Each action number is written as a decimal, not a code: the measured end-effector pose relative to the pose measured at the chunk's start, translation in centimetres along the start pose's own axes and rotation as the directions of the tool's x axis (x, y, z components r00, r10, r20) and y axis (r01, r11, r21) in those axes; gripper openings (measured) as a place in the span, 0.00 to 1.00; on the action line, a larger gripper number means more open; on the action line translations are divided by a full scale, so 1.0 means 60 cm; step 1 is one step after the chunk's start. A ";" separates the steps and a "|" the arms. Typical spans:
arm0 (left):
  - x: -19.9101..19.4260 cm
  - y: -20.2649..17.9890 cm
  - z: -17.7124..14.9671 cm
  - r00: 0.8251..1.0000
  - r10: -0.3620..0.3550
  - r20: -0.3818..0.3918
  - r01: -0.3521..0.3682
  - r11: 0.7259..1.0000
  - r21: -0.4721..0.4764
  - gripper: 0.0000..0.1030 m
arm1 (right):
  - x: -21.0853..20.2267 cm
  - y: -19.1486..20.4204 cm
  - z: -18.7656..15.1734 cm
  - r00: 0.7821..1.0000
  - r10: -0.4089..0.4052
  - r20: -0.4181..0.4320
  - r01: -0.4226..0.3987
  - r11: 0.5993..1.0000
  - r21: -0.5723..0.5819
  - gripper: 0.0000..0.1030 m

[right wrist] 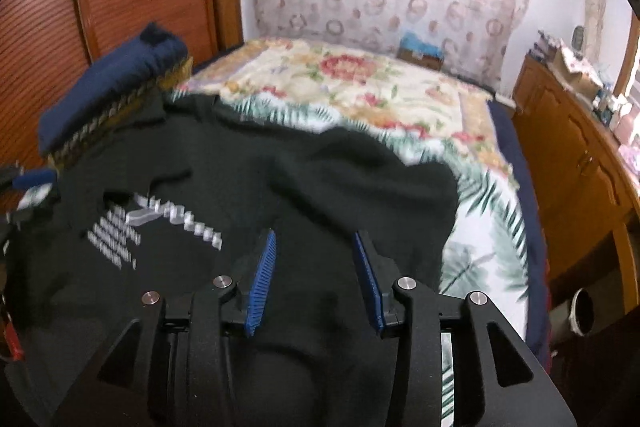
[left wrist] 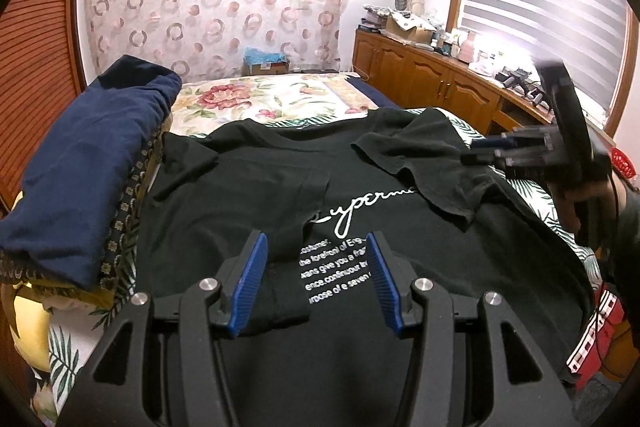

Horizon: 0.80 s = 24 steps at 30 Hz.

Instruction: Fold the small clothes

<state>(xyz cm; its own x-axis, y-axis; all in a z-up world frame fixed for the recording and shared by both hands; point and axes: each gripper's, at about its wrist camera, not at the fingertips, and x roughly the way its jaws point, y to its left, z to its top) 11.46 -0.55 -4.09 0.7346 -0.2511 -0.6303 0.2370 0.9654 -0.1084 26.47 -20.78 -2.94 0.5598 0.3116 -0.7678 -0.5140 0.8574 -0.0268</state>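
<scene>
Shirt: where we look down both tongs, the black T-shirt (left wrist: 248,187) lies spread on the bed (left wrist: 280,99), under and ahead of both.
Left gripper (left wrist: 316,247): jaws apart, empty.
Right gripper (right wrist: 314,243): jaws parted, nothing between.
Writing: we read "Superm", partly covered by a folded sleeve.
Blur: right view smeared; print there possibly unreadable.

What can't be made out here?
- Black T-shirt print: left wrist view, folded-in sleeve covers the script's end; a fold hides the line starts.
- Same print: right wrist view, motion-blurred, unreadable.
- Right gripper: left wrist view, smeared.
- Stack under the navy cloth: mostly covered.
</scene>
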 end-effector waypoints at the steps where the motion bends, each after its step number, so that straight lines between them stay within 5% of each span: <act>1: 0.001 0.004 0.001 1.000 0.007 -0.001 -0.007 1.000 -0.003 0.49 | 0.003 0.003 -0.007 1.000 -0.001 -0.006 0.001 1.000 -0.005 0.39; 15: 0.023 0.063 0.070 0.996 0.087 -0.032 -0.085 0.995 0.058 0.49 | 0.042 -0.044 -0.047 0.995 -0.082 -0.052 0.084 0.996 0.040 0.49; 24: 0.082 0.096 0.128 0.985 0.124 -0.122 -0.112 0.989 0.095 0.49 | 0.048 -0.057 -0.061 0.996 -0.079 -0.050 0.082 0.994 0.068 0.53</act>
<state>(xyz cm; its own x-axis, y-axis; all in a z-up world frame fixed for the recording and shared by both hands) 21.32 3.25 -1.90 0.6752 -0.1194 -0.7279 0.2124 0.9765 0.0369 27.49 -24.31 -7.41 0.5655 0.2220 -0.7943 -0.4205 0.9061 -0.0462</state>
